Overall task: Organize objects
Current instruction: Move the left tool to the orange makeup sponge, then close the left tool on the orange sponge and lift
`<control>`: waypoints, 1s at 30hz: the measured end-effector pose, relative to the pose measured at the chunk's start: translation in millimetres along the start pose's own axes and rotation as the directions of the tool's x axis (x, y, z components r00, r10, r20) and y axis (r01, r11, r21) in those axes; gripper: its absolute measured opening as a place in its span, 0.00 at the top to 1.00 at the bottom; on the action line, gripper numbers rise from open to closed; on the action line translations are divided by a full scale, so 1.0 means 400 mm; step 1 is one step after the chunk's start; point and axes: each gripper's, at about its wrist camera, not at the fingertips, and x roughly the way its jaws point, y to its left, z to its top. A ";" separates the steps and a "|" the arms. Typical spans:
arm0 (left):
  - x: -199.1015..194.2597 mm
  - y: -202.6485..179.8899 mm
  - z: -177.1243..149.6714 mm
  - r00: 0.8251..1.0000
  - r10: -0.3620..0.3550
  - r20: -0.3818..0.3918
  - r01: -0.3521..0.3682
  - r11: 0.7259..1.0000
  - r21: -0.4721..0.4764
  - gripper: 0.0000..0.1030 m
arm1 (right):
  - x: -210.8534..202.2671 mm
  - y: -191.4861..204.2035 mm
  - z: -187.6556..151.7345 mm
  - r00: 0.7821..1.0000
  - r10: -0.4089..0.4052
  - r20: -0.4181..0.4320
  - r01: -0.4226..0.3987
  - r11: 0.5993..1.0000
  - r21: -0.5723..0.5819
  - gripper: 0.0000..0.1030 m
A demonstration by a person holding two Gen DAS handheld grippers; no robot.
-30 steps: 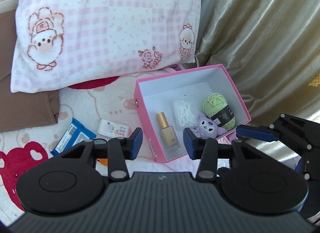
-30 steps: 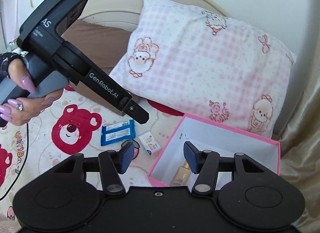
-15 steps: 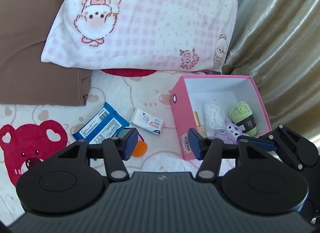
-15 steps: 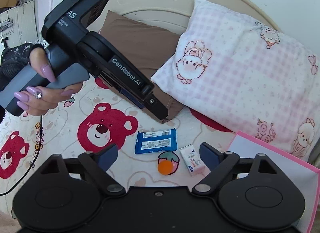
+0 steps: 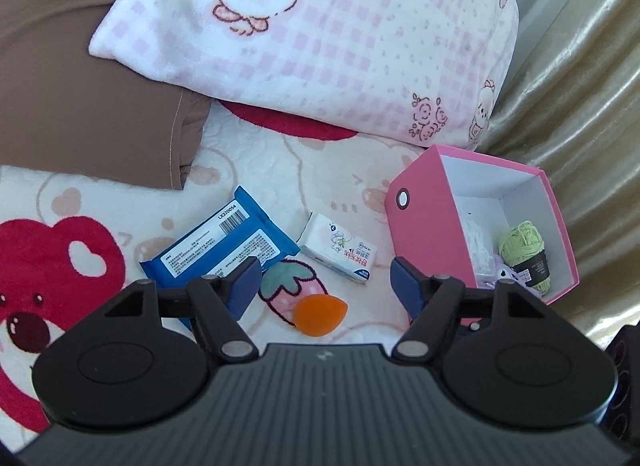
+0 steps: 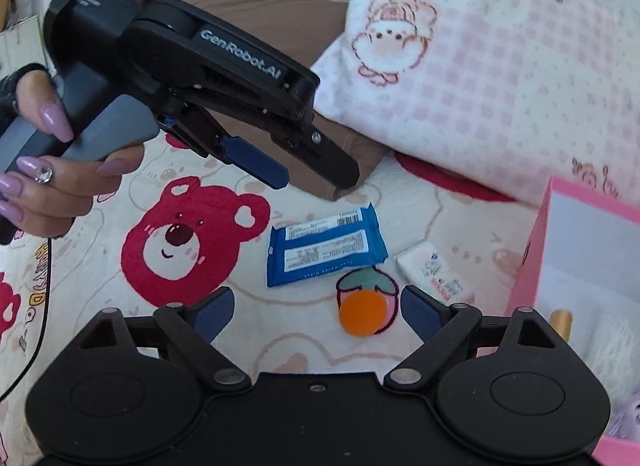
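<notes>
A pink box stands on the bed at the right, holding green yarn, a white mesh item and a purple plush. It also shows in the right wrist view. On the bedspread lie a blue wipes pack, a white tissue pack and an orange sponge. My left gripper is open and empty above the sponge; it also shows in the right wrist view. My right gripper is open and empty, just left of the sponge.
A pink checked pillow and a brown pillow lie behind the objects. A gold curtain hangs at the right beside the box. The bedspread has red bear prints.
Both grippers swung left from the box toward the loose items on the bedspread and opened wider. The sponge now lies close in front of both.
</notes>
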 end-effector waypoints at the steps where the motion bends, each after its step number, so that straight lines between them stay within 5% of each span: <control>1: 0.018 0.012 -0.005 1.000 -0.017 -0.004 0.017 1.000 -0.016 0.32 | 0.008 0.005 -0.008 1.000 -0.003 0.008 0.003 1.000 -0.003 0.10; 12: 0.176 0.054 -0.059 0.990 -0.102 -0.102 0.100 0.995 -0.025 0.34 | 0.116 -0.028 -0.060 0.985 -0.161 0.056 0.155 0.983 0.102 0.11; 20: 0.225 0.060 -0.086 0.988 -0.089 -0.125 0.084 0.995 -0.048 0.37 | 0.177 -0.053 -0.079 0.993 -0.114 0.009 0.112 0.984 0.137 0.16; 22: 0.227 0.058 -0.093 0.991 -0.060 -0.116 0.055 0.998 -0.042 0.54 | 0.201 -0.076 -0.092 0.998 -0.050 -0.024 0.053 0.985 0.165 0.17; 24: 0.226 0.060 -0.098 0.992 -0.077 -0.098 0.072 0.996 -0.056 0.64 | 0.200 -0.090 -0.104 0.996 -0.084 -0.005 0.084 0.980 0.183 0.29; 26: 0.226 0.066 -0.100 0.992 -0.093 -0.091 0.083 0.991 -0.101 0.65 | 0.197 -0.081 -0.102 0.995 -0.101 -0.004 0.101 0.982 0.157 0.35; 30: 0.223 0.072 -0.108 0.990 -0.102 -0.093 0.088 0.986 -0.141 0.67 | 0.186 -0.067 -0.105 0.995 -0.102 -0.002 0.102 0.987 0.125 0.64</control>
